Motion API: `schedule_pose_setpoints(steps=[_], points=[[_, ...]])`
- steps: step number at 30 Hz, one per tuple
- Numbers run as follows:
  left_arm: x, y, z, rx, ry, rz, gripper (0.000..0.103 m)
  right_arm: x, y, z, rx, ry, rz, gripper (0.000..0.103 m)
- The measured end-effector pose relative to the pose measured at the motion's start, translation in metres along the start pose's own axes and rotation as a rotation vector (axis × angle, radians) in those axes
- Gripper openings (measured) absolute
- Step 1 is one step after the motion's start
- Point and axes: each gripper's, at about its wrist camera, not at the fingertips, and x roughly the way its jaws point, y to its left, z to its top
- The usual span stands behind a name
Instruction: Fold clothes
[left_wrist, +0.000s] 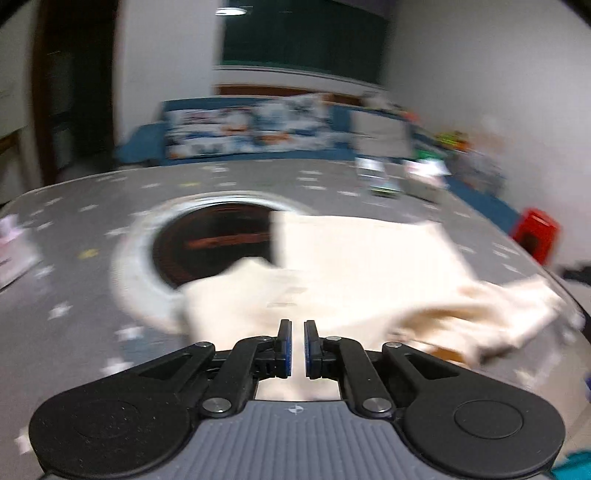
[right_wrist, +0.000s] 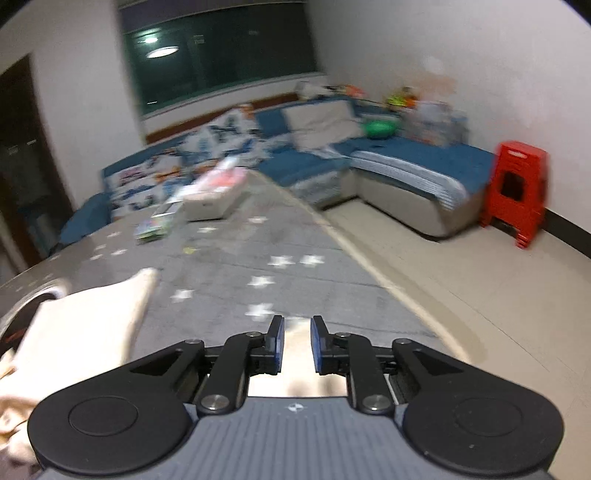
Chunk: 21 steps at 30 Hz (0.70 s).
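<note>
A cream garment (left_wrist: 351, 258) lies spread and rumpled on the grey star-patterned table cover (left_wrist: 92, 314), partly over a round dark opening (left_wrist: 210, 243) with a pale rim. My left gripper (left_wrist: 298, 325) hovers over the garment's near edge, jaws almost together with cream cloth showing in the narrow gap. In the right wrist view the garment (right_wrist: 85, 325) trails off to the lower left. My right gripper (right_wrist: 297, 321) has a strip of cream cloth between its blue pads (right_wrist: 277, 343). Both views are blurred by motion.
Small boxes and packets (left_wrist: 384, 181) and a white box (right_wrist: 210, 203) sit at the table's far end. The table's right edge (right_wrist: 369, 266) drops to a tiled floor. Beyond are a blue sofa (right_wrist: 406, 166) and a red plastic stool (right_wrist: 517, 188).
</note>
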Motion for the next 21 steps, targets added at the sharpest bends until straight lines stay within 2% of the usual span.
schedule_pose_setpoints(steps=[5, 7, 8, 11, 14, 15, 16, 21], points=[[0.006, -0.042, -0.002, 0.123, 0.009, -0.122, 0.020, -0.002, 0.049, 0.000, -0.128, 0.051, 0.208, 0.019], [0.010, -0.056, -0.003, 0.165, 0.014, -0.156, 0.037, -0.003, 0.074, -0.006, -0.200, 0.084, 0.300, 0.022], [0.013, -0.059, -0.003, 0.176, 0.020, -0.152, 0.037, -0.004, 0.087, -0.009, -0.238, 0.100, 0.346, 0.023], [0.021, -0.064, -0.008, 0.209, 0.039, -0.166, 0.037, -0.008, 0.122, -0.017, -0.340, 0.145, 0.470, 0.029], [0.029, -0.065, -0.013, 0.232, 0.055, -0.155, 0.031, -0.011, 0.157, -0.032, -0.463, 0.192, 0.575, 0.034], [0.031, -0.065, -0.015, 0.236, 0.058, -0.150, 0.020, -0.012, 0.167, -0.037, -0.497, 0.207, 0.593, 0.034], [0.033, -0.065, -0.016, 0.235, 0.061, -0.147, 0.017, -0.012, 0.176, -0.042, -0.531, 0.223, 0.611, 0.035], [0.015, -0.062, -0.018, 0.228, 0.009, -0.170, 0.011, -0.013, 0.210, -0.061, -0.658, 0.244, 0.656, 0.036]])
